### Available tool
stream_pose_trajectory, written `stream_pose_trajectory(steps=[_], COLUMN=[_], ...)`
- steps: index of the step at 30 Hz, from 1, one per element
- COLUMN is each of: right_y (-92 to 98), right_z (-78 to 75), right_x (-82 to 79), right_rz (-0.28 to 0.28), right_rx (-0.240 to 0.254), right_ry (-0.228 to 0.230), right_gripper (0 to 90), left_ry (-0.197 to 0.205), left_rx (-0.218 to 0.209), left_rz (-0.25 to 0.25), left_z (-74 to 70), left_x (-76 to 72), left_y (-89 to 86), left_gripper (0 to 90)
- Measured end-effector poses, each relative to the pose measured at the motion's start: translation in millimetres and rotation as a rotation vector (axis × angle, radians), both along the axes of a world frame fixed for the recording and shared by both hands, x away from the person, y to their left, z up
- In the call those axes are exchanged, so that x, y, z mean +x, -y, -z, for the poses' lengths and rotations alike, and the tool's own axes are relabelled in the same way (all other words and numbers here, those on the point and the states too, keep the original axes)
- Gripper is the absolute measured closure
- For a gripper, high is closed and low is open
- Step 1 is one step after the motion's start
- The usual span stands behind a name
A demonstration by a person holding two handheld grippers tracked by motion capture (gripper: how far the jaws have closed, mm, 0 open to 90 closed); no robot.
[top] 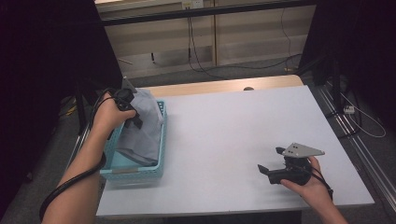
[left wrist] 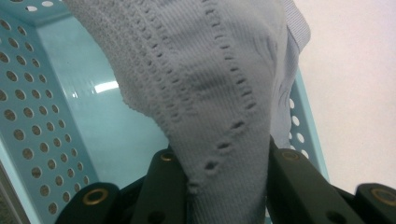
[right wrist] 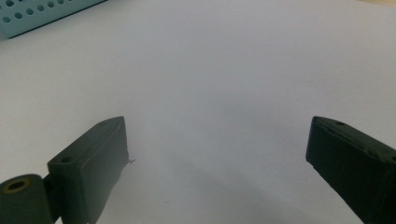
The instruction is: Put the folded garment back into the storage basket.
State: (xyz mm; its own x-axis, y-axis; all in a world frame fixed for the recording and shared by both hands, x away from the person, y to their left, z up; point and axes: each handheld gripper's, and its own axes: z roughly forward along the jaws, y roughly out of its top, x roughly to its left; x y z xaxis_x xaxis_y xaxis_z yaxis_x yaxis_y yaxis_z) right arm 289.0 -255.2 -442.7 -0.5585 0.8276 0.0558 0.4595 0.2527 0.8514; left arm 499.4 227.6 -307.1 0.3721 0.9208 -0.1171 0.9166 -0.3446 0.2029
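A pale grey knitted garment hangs over a turquoise perforated basket at the table's left edge. My left gripper is shut on the garment's upper part, holding it above the basket. In the left gripper view the ribbed cloth is pinched between both black jaws, with the basket's floor below. My right gripper rests low over the white table at the front right, jaws wide apart with nothing between them. The right gripper view has both pads over bare tabletop.
A corner of the basket lies far ahead in the right gripper view. The white table ends at a wooden strip at the back. Cables and metal rails lie on the floor to the right of the table.
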Motion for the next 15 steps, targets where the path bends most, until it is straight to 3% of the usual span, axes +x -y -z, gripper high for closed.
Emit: stream_pose_trajectory(steps=[15], right_y=[-1.4], right_z=[-0.3], right_x=[-1.2], right_rz=[-0.002], right_rx=[-0.001], right_ry=[0.001], right_gripper=[5.5], left_ry=[-0.026], left_rx=[0.013], left_rz=[0.006], left_z=[2.3], left_x=[-1.9], left_y=[1.0], left_gripper=[74.7])
